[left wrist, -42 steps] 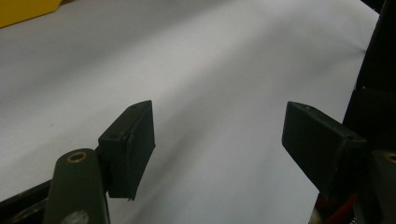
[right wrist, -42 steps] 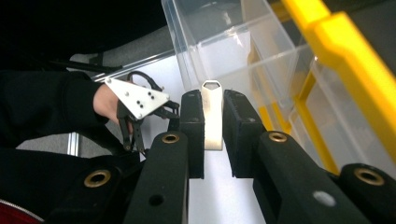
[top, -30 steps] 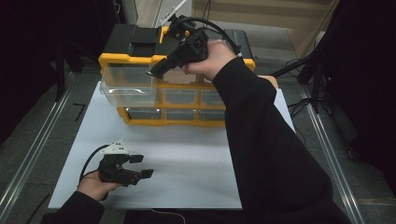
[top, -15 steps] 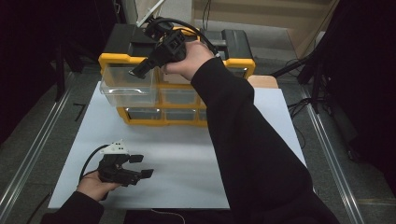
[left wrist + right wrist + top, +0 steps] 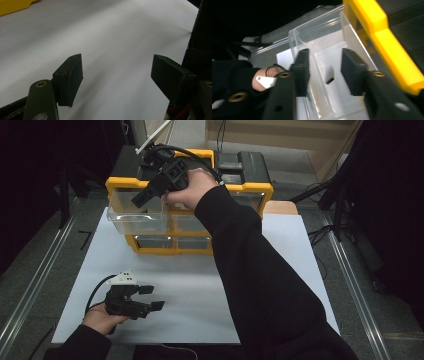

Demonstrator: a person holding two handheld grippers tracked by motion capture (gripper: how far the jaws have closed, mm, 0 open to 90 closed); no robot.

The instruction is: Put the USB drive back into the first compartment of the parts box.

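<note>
Right gripper (image 5: 142, 199): held above the pulled-out drawer (image 5: 135, 217), jaws parted with a gap between them and nothing held; in the right gripper view it (image 5: 324, 68) looks straight down into the drawer (image 5: 317, 50).
Small item (image 5: 330, 80): a dark piece lies on the drawer floor, between the jaws as that view sees them; too small to say what it is.
Drawer: clear plastic, top left of the organizer (image 5: 190, 210), sticking well out of its slot over the white sheet (image 5: 200, 285).
Organizer: yellow frame, black top, at the far edge of the sheet, other drawers closed.
Left gripper (image 5: 150, 297): rests low on the sheet near the front, jaws spread wide (image 5: 117, 75), empty, well apart from the organizer.
Risk, drawer: a jaw catching the thin wall on the way down could tip or pull the overhanging drawer out of its slot.
Risk, item: the piece is small and lies flat; jaws closing off-centre may push it along the smooth floor instead of gripping it.
Risk, organizer: nothing braces it, so a downward push could shift it.
</note>
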